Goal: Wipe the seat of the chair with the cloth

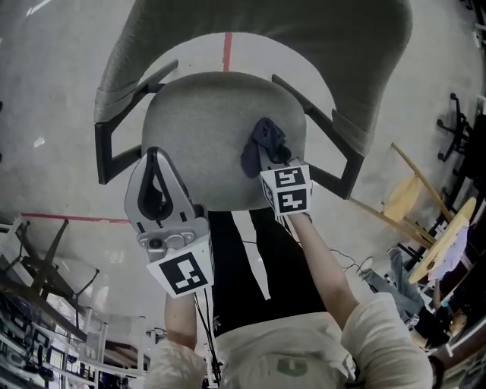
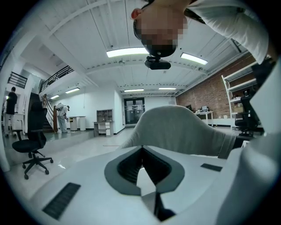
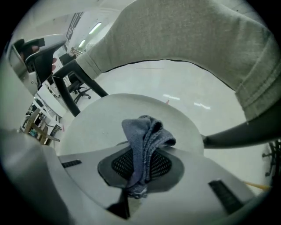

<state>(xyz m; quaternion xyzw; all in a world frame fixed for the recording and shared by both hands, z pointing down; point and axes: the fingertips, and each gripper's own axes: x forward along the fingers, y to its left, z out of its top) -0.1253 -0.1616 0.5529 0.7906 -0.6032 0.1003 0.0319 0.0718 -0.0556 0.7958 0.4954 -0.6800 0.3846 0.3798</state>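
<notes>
At the far left, the chair's black armrest (image 1: 112, 156) juts out from under the curved grey backrest (image 1: 266, 19). Just inside it hangs the left gripper (image 1: 156, 163), at the near left edge of the seat (image 1: 205, 125). Its jaws are closed tip to tip with nothing between them. Its own view looks past them to the backrest and the open room, not down at the seat. I take it to be idle, held off to the side so the other hand has the seat to itself.

The pale, rounded seat fills the middle, and most of it lies bare in front of the person.

Over the right part of the seat is the right gripper (image 1: 267, 158), clamped on the dark blue cloth (image 1: 262, 144). The cloth is pinched at the middle, so a bunched fold stands out beyond the jaws and a short tail hangs behind them. Gripped like that, the loose fold is what would meet the fabric first, which suits wiping. I cannot tell whether it is pressing on the seat or just above it. Judging by where it sits, there's plenty of seat to the left to cover.

Further right, the second armrest (image 1: 334, 156) angles away.
</notes>
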